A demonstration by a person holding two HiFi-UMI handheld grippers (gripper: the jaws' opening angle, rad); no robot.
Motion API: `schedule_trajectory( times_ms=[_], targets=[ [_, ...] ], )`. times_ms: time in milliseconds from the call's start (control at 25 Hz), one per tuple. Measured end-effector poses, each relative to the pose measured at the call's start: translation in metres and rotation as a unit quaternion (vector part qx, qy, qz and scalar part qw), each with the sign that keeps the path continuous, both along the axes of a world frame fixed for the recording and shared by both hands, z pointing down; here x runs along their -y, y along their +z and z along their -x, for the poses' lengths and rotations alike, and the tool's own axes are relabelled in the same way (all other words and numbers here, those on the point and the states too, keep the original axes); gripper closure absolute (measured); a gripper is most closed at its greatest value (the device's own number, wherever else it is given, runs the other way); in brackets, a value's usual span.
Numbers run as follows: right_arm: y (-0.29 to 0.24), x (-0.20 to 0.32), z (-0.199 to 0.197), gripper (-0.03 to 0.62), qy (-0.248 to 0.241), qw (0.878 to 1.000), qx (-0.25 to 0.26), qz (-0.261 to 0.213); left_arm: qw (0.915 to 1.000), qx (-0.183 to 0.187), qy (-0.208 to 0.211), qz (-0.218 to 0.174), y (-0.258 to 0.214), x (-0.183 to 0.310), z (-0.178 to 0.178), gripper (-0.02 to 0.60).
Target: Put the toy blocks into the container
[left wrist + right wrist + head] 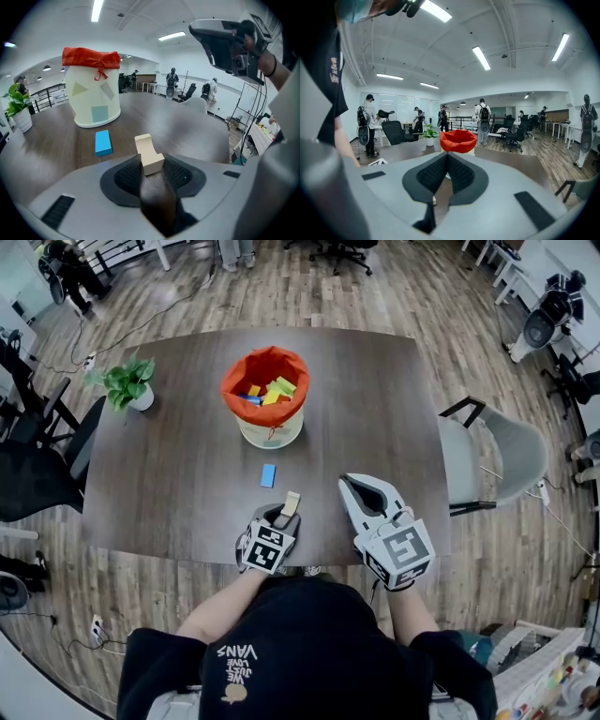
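The left claw (151,163) grips a beige block (149,151) by its lower end, close to the near edge of the dark worktop (169,465). Just beyond it a blue block (103,142) lies flat, between the claw and the red-lined container (91,93). The container stands mid-worktop and holds coloured blocks. Bare worktop spreads to both sides. The right claw (446,157), closed and empty, hangs beside the left one over the near edge. A potted plant (129,382) sits near the far left corner, and a grey chair (502,451) stands off the right edge.
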State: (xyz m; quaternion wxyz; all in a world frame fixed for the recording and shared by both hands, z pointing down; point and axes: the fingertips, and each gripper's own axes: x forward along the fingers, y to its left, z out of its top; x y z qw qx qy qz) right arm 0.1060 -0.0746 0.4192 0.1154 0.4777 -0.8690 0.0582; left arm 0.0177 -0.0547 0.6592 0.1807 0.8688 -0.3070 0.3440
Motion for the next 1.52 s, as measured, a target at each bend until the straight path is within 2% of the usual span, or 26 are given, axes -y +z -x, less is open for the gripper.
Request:
schedule_trajectory(
  times_ms=[240, 520, 800, 1160, 1400, 1520],
  targets=[
    [-0.001, 0.002, 0.006, 0.576, -0.009, 1.0, 0.0, -0.002, 0.9993, -0.022, -0.019, -0.025, -0.021, 0.009, 0.006, 0.425],
    [-0.004, 0.004, 0.014, 0.576, -0.019, 1.0, 0.001, -0.005, 0.9939, -0.067, -0.032, -0.082, -0.076, 0.033, 0.005, 0.425],
    [-0.007, 0.006, 0.017, 0.576, -0.027, 1.0, 0.0, -0.009, 0.9845, -0.086, -0.022, -0.152, -0.13, 0.056, 0.006, 0.425],
    [-0.013, 0.014, 0.025, 0.576, -0.035, 0.999, -0.002, -0.014, 0.969, -0.129, -0.02, -0.209, -0.196, 0.087, 0.002, 0.425],
    [-0.014, 0.021, 0.025, 0.576, -0.032, 0.999, -0.004, -0.017, 0.9621, -0.13, -0.02, -0.239, -0.222, 0.12, 0.004, 0.425],
    [-0.016, 0.024, 0.022, 0.576, -0.029, 0.999, -0.005, -0.017, 0.9635, -0.125, -0.02, -0.236, -0.224, 0.132, 0.004, 0.425]
  ],
)
